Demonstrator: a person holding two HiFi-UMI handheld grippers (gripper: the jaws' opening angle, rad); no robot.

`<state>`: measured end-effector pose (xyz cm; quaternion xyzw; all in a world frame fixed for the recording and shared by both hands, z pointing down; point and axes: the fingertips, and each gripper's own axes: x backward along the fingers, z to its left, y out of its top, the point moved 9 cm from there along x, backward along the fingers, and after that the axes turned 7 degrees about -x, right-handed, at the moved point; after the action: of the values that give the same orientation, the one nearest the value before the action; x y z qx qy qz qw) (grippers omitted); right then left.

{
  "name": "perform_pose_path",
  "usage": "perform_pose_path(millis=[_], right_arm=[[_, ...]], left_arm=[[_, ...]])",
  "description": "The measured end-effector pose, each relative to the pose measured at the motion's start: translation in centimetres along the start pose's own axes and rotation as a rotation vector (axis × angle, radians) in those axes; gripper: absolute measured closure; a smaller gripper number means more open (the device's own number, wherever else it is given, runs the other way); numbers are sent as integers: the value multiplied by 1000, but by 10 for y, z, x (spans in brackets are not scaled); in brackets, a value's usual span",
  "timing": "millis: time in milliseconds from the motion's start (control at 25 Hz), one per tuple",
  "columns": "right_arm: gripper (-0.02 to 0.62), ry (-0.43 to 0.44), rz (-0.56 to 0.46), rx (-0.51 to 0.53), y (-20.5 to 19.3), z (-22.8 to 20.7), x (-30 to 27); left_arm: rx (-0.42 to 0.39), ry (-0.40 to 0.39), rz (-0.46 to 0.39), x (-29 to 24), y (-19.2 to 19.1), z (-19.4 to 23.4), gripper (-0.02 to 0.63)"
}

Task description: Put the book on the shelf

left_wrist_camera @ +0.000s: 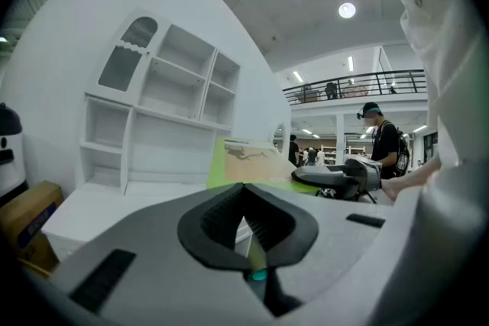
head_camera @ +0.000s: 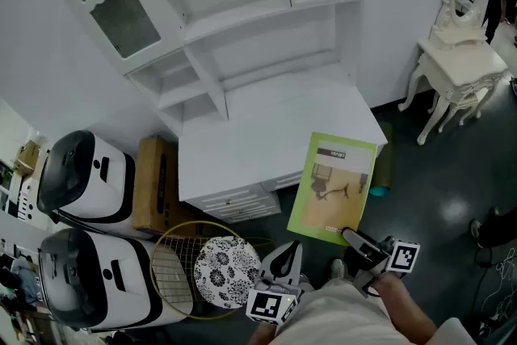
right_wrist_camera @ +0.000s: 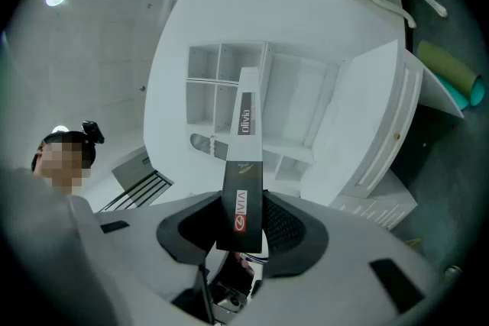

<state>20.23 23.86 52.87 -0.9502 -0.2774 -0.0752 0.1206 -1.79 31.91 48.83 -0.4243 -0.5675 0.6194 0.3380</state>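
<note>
A thin green book (head_camera: 335, 186) hangs over the front right corner of the white desk (head_camera: 258, 133). My right gripper (head_camera: 351, 237) is shut on its near lower edge. In the right gripper view the book (right_wrist_camera: 244, 156) stands edge-on between the pads, pointing at the white shelf unit (right_wrist_camera: 260, 103). That shelf unit (head_camera: 242, 12) rises from the back of the desk with empty open compartments. My left gripper (head_camera: 289, 250) sits low, left of the book, shut with nothing in it. In the left gripper view the book (left_wrist_camera: 248, 160) shows beyond the left gripper (left_wrist_camera: 246, 195), with the shelf unit (left_wrist_camera: 168, 111) behind.
Two white domed machines (head_camera: 85, 178) (head_camera: 89, 279) stand at the left beside a cardboard box (head_camera: 157, 182). A racket (head_camera: 182, 267) and a patterned round piece (head_camera: 226, 271) lie by the desk front. A white dressing table (head_camera: 460, 61) is at the right; a green roll (head_camera: 384, 166) leans by the desk.
</note>
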Motion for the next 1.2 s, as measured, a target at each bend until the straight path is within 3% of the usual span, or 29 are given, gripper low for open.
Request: perform_pose_path(millis=[720, 1200], right_arm=[[442, 2, 4, -99, 11, -10, 9], [443, -5, 42, -158, 51, -22, 16]], left_arm=[[-12, 34, 22, -5, -1, -13, 603], [2, 52, 52, -46, 0, -41, 603]])
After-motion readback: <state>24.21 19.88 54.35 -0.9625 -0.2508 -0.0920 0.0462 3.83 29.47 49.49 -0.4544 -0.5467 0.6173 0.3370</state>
